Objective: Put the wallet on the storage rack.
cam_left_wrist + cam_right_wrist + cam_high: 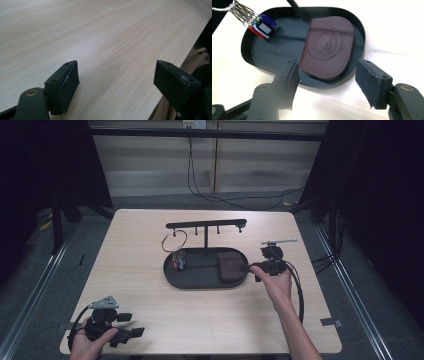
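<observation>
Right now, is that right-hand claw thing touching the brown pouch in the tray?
Apart. In the right gripper view, the right gripper is open, its jaws at the tray's near rim, short of the brown pouch.

Cut-off, covered and unreadable parts

In the right gripper view, the key ring [223, 8] runs off the frame at 10 o'clock, the stand's post [296, 9] is cut at 12 o'clock, and the embossed seal on the brown pouch [328, 47] is too soft to read. In the high view, the left hand [90, 341] covers the left gripper [131, 325] body, and the hanging key tags [178, 261] are too small to separate.
</observation>
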A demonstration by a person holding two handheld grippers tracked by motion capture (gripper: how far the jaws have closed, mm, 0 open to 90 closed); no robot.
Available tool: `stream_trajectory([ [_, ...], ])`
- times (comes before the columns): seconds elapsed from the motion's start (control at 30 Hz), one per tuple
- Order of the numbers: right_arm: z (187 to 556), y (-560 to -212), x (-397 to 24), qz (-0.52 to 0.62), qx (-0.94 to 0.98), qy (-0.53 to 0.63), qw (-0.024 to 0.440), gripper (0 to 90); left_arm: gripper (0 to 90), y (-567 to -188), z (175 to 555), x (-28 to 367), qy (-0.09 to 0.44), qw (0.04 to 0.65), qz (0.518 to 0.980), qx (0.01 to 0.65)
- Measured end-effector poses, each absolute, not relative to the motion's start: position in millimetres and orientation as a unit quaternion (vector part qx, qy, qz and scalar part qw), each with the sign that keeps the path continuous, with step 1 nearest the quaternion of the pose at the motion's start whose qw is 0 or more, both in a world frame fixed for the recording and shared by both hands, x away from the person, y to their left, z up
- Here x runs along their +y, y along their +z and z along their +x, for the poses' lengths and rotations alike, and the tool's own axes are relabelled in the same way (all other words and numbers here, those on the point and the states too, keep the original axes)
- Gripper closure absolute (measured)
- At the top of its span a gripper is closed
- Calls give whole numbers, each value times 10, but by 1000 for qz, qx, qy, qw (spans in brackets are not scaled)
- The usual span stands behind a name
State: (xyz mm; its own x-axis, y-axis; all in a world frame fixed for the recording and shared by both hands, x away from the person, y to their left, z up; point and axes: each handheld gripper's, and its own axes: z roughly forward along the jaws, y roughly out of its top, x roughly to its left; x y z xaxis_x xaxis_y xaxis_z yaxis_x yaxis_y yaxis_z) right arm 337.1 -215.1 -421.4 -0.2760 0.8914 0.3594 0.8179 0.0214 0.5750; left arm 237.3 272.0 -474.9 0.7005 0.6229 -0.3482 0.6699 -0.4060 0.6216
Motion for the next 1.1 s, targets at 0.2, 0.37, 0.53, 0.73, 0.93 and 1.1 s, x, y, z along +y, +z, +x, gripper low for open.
stream_trajectory([
  [0.2,3183,-4213,-2238,591,714,370,62,329,201,-4749,2375,2722,-29,384,838,386],
  [0.37,3048,-4236,-2263,585,716,375,69,326,202,-4749,2373,2725,-26,385,837,388],
  [0.53,2897,-4275,-2306,587,707,386,75,327,208,-4747,2373,2721,-26,385,836,389],
  [0.73,2749,-4348,-2361,587,710,383,73,328,208,-4741,2373,2727,-25,387,835,390],
  [0.93,2541,-4432,-2421,584,709,391,70,329,208,-4733,2369,2741,-19,389,833,393],
  [1.1,2420,-4404,-2443,581,708,392,84,329,208,-4719,2368,2754,-6,387,831,401],
])
